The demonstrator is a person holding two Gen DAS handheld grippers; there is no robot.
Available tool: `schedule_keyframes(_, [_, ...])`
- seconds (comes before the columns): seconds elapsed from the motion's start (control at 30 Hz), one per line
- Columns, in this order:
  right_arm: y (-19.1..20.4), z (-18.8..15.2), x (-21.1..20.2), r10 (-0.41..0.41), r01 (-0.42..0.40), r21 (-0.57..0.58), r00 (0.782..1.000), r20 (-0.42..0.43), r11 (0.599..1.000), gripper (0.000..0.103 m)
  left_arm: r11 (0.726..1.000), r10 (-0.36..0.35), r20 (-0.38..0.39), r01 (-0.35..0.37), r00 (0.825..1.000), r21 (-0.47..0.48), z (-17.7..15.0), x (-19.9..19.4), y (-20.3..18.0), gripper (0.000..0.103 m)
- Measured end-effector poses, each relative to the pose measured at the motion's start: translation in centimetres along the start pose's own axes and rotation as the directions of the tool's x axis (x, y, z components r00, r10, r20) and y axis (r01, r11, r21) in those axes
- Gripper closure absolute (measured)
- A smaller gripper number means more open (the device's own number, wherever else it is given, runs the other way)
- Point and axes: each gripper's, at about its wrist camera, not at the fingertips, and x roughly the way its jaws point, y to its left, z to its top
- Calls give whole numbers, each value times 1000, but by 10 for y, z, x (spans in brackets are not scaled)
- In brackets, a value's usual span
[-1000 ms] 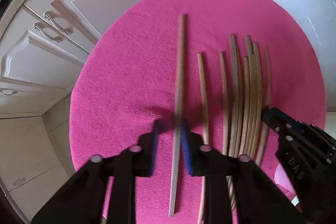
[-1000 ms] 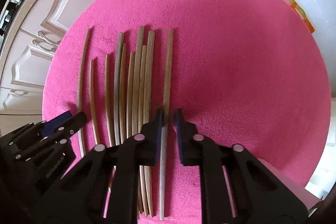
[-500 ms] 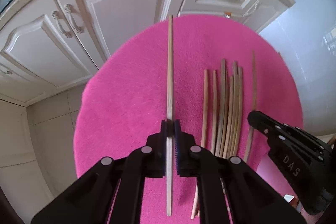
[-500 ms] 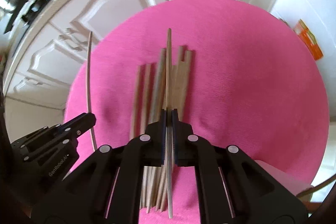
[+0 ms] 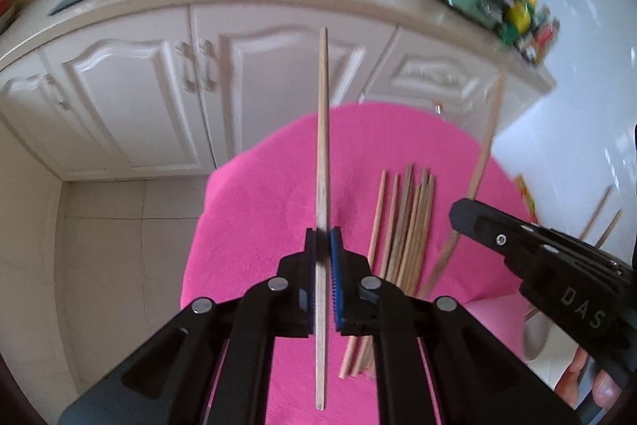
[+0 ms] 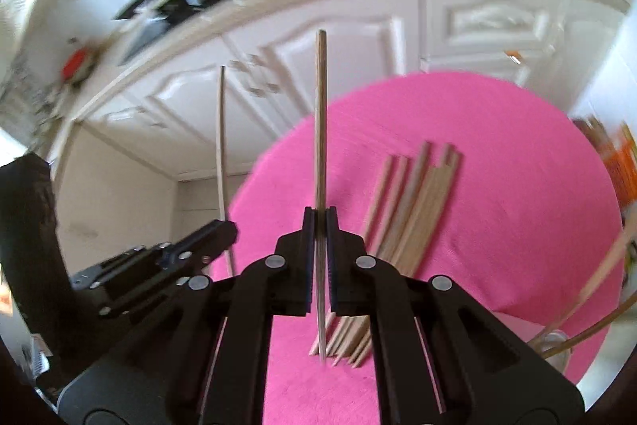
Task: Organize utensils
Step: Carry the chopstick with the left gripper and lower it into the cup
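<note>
One chopstick (image 5: 321, 130) is pinched in the left tongs (image 5: 323, 243), held clear above the pink cloth (image 5: 254, 226). A second chopstick (image 6: 320, 114) is clamped in the right tongs (image 6: 319, 222), also lifted off the cloth. The remaining chopsticks (image 5: 406, 222) lie bundled on the cloth between and below both tongs. White cabinets (image 5: 131, 106) stand behind.
</note>
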Motion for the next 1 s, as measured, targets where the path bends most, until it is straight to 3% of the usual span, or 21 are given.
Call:
schedule_keyframes(0.2, [12,-1,-54,134,-126,-159,990,40,979,98,994,48,171,-30,984,-106,-25,-62,-25,96])
schedule_keyframes(0.43, [-22,-14,-126,231,-209,-244,971,65,947,98,987,44,312,8,949,-163,-57,-106,-83,96])
schedule_keyframes(0.7, [-78,-27,-195,238,-209,-258,968,84,943,98,993,-7,413,55,911,-104,-79,-122,-146,97])
schedule_keyframes(0.9, [-109,-37,-206,189,-163,-243,978,87,956,98,995,-31,495,72,868,-64,-89,-120,-175,97])
schedule_keyframes(1.0, [-118,-45,-204,171,-148,-235,982,82,961,98,995,-36,516,76,856,-58,-93,-109,-183,97])
